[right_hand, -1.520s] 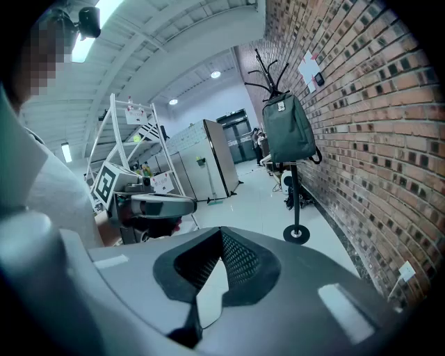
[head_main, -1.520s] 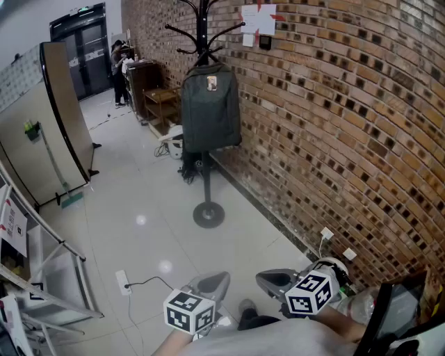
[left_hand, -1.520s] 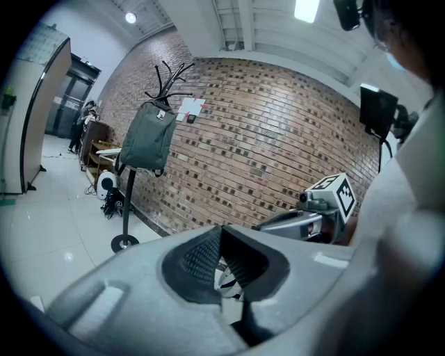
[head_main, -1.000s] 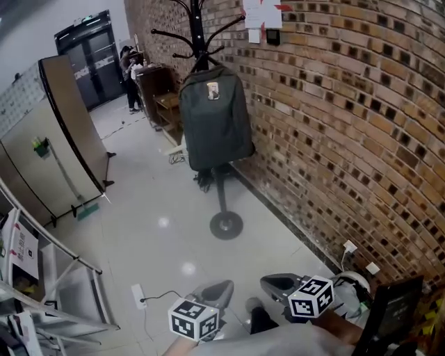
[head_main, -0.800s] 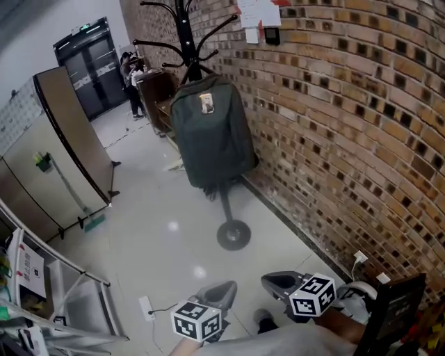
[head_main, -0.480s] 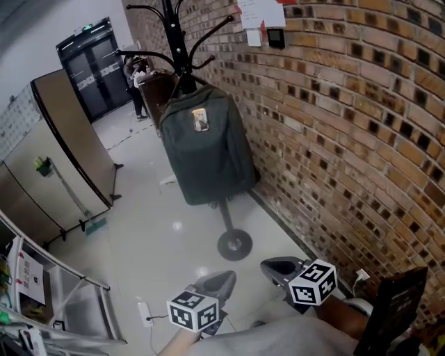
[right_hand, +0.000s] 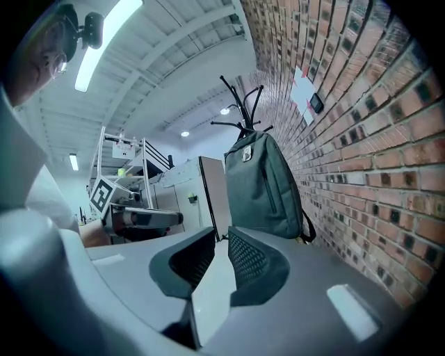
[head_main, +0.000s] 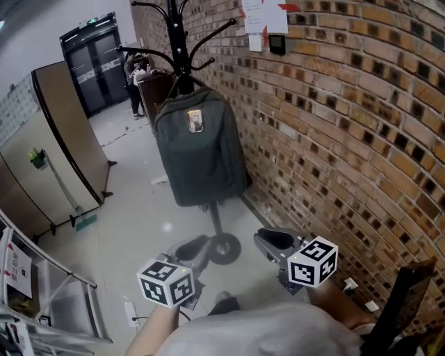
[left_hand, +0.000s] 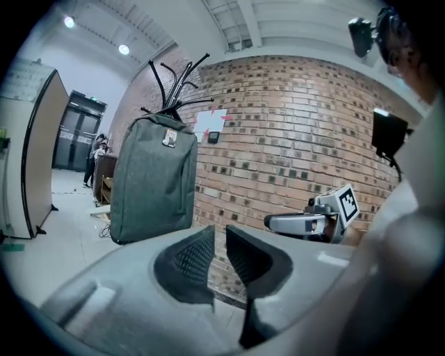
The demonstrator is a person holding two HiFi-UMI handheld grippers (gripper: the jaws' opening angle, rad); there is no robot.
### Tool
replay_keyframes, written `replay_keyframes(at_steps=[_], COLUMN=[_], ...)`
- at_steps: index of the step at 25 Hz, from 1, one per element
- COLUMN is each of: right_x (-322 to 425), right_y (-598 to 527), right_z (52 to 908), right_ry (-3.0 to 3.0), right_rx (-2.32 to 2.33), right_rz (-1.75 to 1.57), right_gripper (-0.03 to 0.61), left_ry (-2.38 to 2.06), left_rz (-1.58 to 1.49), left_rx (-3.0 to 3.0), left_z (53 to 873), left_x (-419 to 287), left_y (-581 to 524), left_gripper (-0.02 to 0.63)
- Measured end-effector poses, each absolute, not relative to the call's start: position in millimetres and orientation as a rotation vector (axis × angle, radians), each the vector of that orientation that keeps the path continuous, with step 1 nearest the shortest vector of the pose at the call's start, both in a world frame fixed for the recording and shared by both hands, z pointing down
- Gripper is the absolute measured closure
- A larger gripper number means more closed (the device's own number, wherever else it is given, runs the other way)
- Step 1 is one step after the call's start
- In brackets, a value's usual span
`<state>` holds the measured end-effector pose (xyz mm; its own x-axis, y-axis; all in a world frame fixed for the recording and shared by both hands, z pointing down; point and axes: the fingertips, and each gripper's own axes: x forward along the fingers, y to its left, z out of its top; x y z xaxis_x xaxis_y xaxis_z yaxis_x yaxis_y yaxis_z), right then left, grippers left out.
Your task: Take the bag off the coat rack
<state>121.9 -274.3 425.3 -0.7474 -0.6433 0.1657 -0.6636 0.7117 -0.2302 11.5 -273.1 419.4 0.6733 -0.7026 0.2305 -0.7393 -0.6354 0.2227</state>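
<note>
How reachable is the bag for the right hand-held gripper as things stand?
Probably not yet. Path looks free, but the bag hangs on the coat rack well ahead of the right hand-held gripper. Its jaws are opening, nothing between them.

A matt grey cloth bag (head_main: 198,153) at 12 o'clock, on a smooth black coat rack (head_main: 174,42) that looks like metal. At 3 o'clock, a rough, matt brick wall (head_main: 348,139) bearing paper sheets (head_main: 264,17). At 9 o'clock, a smooth, glossy pale floor (head_main: 139,215) showing bright reflections.
</note>
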Motion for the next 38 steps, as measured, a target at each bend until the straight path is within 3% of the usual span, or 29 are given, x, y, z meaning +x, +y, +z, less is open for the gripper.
replay_keyframes(at_steps=[4, 8, 15, 19, 22, 29, 36, 38], right_x=[122.9, 115.0, 98.3, 85.0, 79.9, 77.2, 69.1, 64.5], right_y=[-290.0, -320.8, -401.2, -453.0, -489.3, -558.2, -602.6, -604.9], right_z=[418.9, 409.7, 366.1, 337.5, 315.6, 288.7, 281.2, 286.4], right_ry=[-2.891, -2.885, -2.909, -2.882, -2.869, -2.828, -2.828, -2.863], right_rx=[1.066, 1.054, 1.125, 1.19, 1.238, 1.336, 1.346, 1.314], right_rz=[0.483, 0.497, 0.344, 0.189, 0.132, 0.093, 0.04, 0.071], right_gripper=[0.468, 0.347, 0.282, 0.182, 0.148, 0.117, 0.107, 0.146], left_ry=[-1.142, -1.131, -1.239, -1.371, -1.416, -1.373, -1.266, -1.237], left_rz=[0.12, 0.057, 0.064, 0.022, 0.022, 0.028, 0.076, 0.071], left_rx=[2.615, 2.636, 2.661, 2.686, 2.702, 2.726, 2.761, 2.759], left_z=[415.1, 403.0, 369.8, 333.9, 309.4, 288.5, 293.5, 299.0], left_x=[9.5, 2.5, -38.7, -74.3, -91.9, -99.5, -89.8, -88.0], left_y=[-297.1, -323.7, -396.3, -447.7, -484.9, -553.7, -593.4, -597.2], left_gripper=[0.516, 0.478, 0.349, 0.28, 0.238, 0.162, 0.158, 0.161])
